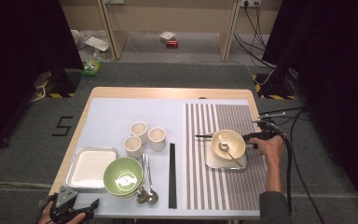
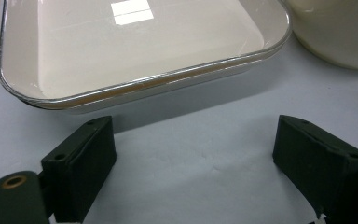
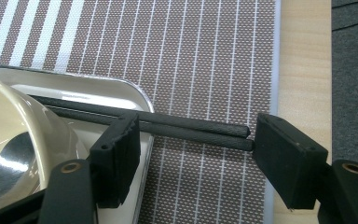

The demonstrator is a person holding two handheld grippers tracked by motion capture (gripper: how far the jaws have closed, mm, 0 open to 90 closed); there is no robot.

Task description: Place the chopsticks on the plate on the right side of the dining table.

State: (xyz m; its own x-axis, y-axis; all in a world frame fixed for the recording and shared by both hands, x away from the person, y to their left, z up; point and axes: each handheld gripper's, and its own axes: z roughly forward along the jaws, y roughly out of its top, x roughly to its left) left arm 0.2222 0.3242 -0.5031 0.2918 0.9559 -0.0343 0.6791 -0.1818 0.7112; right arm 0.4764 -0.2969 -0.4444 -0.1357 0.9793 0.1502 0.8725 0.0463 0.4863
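A cream bowl [image 1: 227, 142] with a metal spoon [image 1: 224, 147] in it stands on a small steel tray [image 1: 226, 162] on the striped placemat. A pair of black chopsticks [image 3: 191, 128] lies across the tray's rim behind the bowl [image 3: 23, 126]. My right gripper [image 3: 193, 140] is open at the tray's right side. The chopsticks' ends lie between its jaws, close to one pad, and nothing presses on them. My left gripper [image 2: 191, 140] is open and empty over the blue mat, just short of a white tray [image 2: 135, 46]; in the high view it [image 1: 77, 207] sits at the table's near left corner.
Three pale cups [image 1: 144, 135] stand mid-table. A green bowl [image 1: 123, 176] sits beside the white tray [image 1: 91, 168], with two spoons [image 1: 147, 186] and a second chopstick pair [image 1: 171, 175] to its right. The table's right edge lies close to my right gripper.
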